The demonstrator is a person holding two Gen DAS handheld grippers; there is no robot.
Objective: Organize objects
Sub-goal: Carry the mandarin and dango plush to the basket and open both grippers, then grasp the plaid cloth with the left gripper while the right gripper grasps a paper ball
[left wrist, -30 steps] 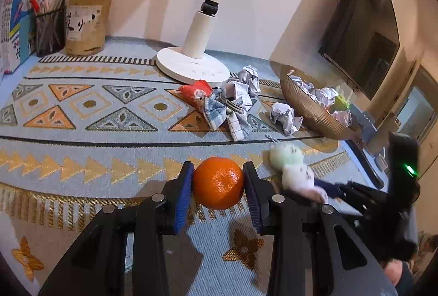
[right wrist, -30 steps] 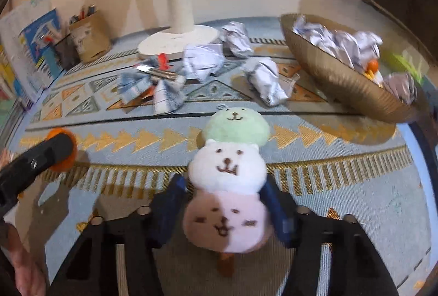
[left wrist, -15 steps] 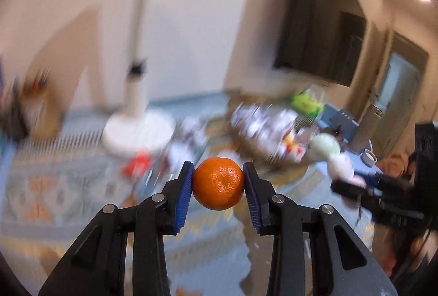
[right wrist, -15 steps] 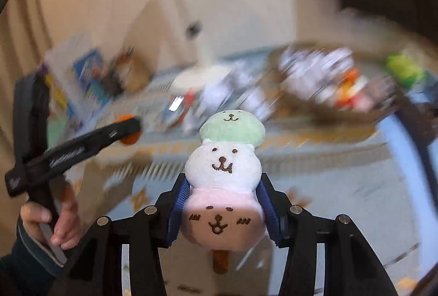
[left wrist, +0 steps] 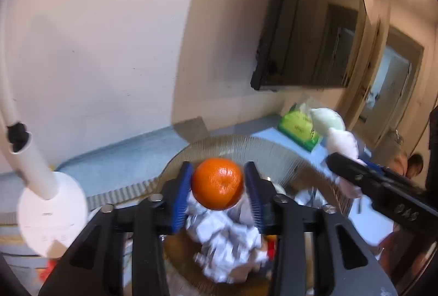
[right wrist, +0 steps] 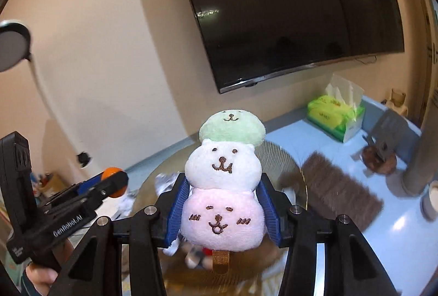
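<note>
My left gripper [left wrist: 217, 194] is shut on an orange mandarin [left wrist: 217, 183] and holds it above a wide golden bowl [left wrist: 276, 145] that holds crumpled paper [left wrist: 227, 244]. My right gripper [right wrist: 223, 211] is shut on a plush toy [right wrist: 223, 186] of three stacked faces, green, white and pink, and holds it over the same bowl [right wrist: 276, 159]. The right gripper with the plush toy [left wrist: 339, 140] shows at the right of the left wrist view. The left gripper with the mandarin [right wrist: 111, 175] shows at the left of the right wrist view.
A white lamp base [left wrist: 52, 213] stands left of the bowl. A green tissue box [right wrist: 336, 115] sits at the back right on the blue table [right wrist: 295, 129]. A brown mat [right wrist: 339, 192] and a cup [right wrist: 429, 203] lie right of the bowl. A black TV [right wrist: 295, 8] hangs on the wall.
Both grippers have lifted off the patterned cloth and swung right, each with its object, and now hang over the golden bowl.
</note>
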